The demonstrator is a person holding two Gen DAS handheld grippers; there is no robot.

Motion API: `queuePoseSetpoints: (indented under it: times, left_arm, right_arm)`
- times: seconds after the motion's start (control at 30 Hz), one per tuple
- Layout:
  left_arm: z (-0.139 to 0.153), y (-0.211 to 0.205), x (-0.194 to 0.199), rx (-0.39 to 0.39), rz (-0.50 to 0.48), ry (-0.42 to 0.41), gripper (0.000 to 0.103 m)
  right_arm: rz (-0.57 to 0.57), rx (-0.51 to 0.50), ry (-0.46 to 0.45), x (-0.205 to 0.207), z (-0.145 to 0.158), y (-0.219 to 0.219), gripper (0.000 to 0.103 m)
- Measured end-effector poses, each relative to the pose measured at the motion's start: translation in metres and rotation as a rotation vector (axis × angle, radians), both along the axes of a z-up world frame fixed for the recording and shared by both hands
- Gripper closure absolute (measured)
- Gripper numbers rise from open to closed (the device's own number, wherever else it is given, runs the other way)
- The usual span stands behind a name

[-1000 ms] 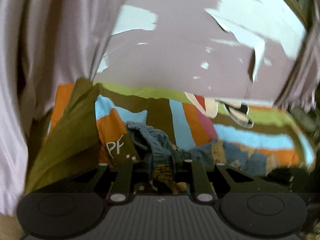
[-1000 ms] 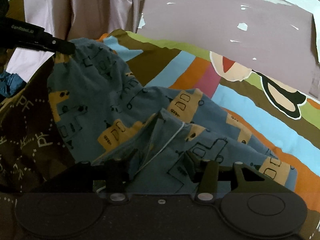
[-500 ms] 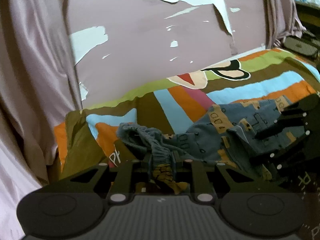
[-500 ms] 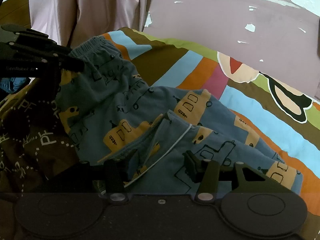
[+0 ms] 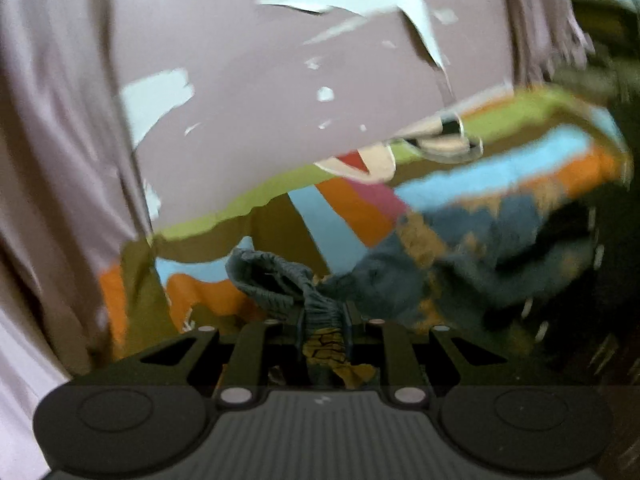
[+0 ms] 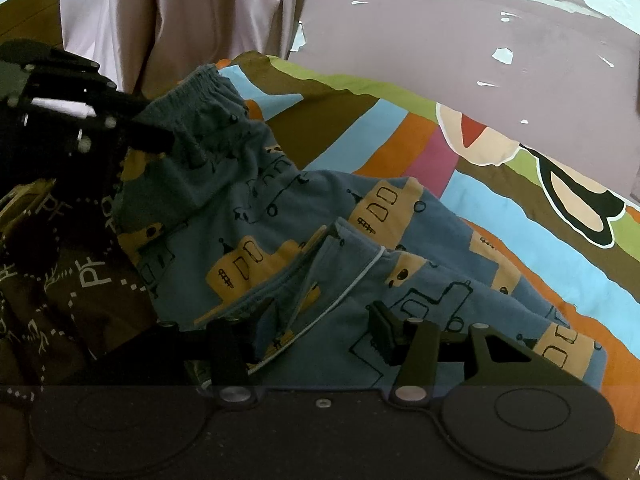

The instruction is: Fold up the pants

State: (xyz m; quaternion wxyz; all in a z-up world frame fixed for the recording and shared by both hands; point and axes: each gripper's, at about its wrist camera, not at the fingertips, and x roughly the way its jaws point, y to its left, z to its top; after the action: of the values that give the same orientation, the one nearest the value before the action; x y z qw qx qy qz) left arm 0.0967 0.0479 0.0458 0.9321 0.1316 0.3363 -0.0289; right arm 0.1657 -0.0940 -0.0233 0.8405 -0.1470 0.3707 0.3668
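Note:
The pants (image 6: 280, 216) are blue with yellow building prints and lie crumpled on a striped bedsheet (image 6: 500, 216). My left gripper (image 5: 323, 322) is shut on the gathered elastic waistband (image 5: 276, 280) and holds it lifted; it also shows in the right wrist view (image 6: 160, 142) at the left, pinching the waistband (image 6: 200, 92). My right gripper (image 6: 320, 320) is open, its jaws astride a fold of the pants' hem (image 6: 304, 280). In the blurred left wrist view the rest of the pants (image 5: 460, 256) trails to the right.
A mauve wall with peeling paint (image 6: 460, 32) rises behind the bed. A pale curtain (image 6: 168, 20) hangs at the back left. A dark brown printed cloth (image 6: 60, 272) lies at the left beside the pants.
My left gripper has swung sideways with the waistband in it, blurring its view. The waistband now sits higher and more spread in the right wrist view. My right gripper has stayed open over the hem.

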Motion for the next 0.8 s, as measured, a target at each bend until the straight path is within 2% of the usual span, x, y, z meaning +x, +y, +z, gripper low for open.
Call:
queuePoseSetpoints:
  times: [0.1,0.2,0.3,0.43,0.57,0.67,0.8]
  left_arm:
    - [0.017,0.015,0.002,-0.157,0.002,-0.009,0.083]
    - [0.031,0.018,0.002,-0.256,-0.033,-0.019,0.083]
    - [0.041,0.010,0.004,-0.315,-0.072,-0.022,0.083]
    - [0.050,-0.014,0.009,-0.357,-0.143,-0.020,0.083]
    - [0.056,-0.050,0.013,-0.366,-0.230,-0.015,0.083]
    - [0.052,-0.083,0.018,-0.369,-0.304,0.003,0.083]
    - [0.034,-0.131,0.024,-0.327,-0.388,0.023,0.083]
  right_arm:
    - [0.006,-0.001,-0.009,-0.001,0.002,0.000,0.050]
    - [0.003,0.010,-0.016,-0.001,0.008,-0.002,0.050]
    - [0.006,0.030,-0.033,-0.003,0.020,-0.010,0.049]
    - [-0.010,0.041,-0.061,-0.007,0.033,-0.033,0.045]
    - [-0.069,0.036,-0.071,-0.010,0.038,-0.069,0.043]
    - [-0.133,0.029,-0.073,-0.009,0.039,-0.099,0.042]
    - [-0.198,0.006,-0.083,-0.005,0.035,-0.142,0.040]
